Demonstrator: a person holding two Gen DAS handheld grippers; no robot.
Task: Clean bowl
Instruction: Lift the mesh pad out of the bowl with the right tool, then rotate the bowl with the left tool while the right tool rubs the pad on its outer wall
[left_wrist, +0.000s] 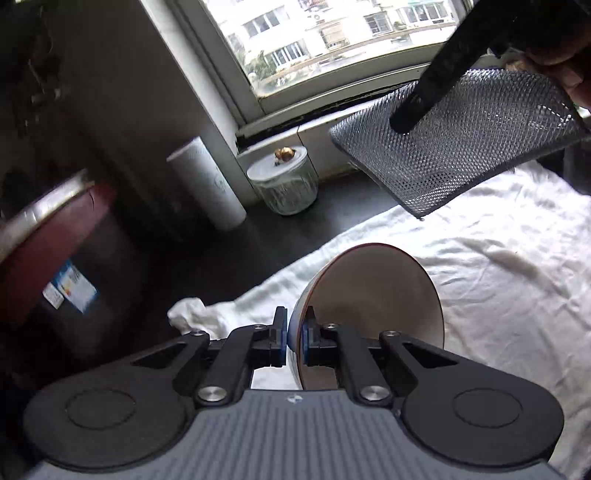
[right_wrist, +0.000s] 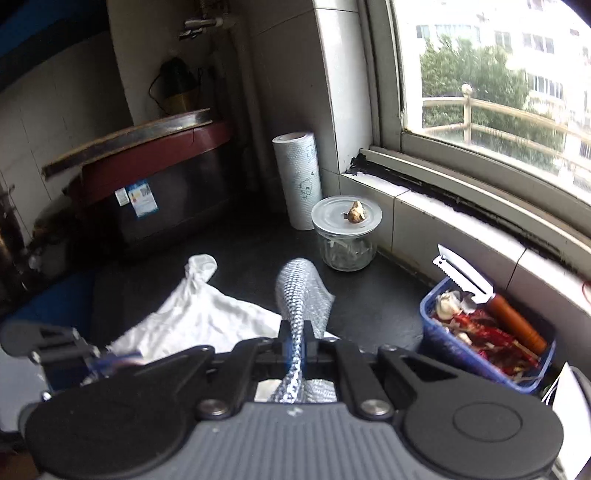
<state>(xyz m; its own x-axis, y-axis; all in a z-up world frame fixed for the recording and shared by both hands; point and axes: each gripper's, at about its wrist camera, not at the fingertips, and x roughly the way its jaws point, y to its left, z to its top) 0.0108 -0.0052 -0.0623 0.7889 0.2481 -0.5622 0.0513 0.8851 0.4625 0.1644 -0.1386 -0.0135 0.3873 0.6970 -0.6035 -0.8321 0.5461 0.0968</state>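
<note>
Left gripper (left_wrist: 293, 341) pinches the tilted bowl's (left_wrist: 373, 295) rim; right gripper (right_wrist: 297, 341) is clamped on the silver mesh cloth (right_wrist: 301, 291)

A big window (right_wrist: 498, 110) is letting in soft daylight. Below it, a white tiled ledge (right_wrist: 443, 221) is running along the dark desk (right_wrist: 369, 306). Left of the window, a white tiled wall (right_wrist: 288, 74) is standing in shadow.
</note>
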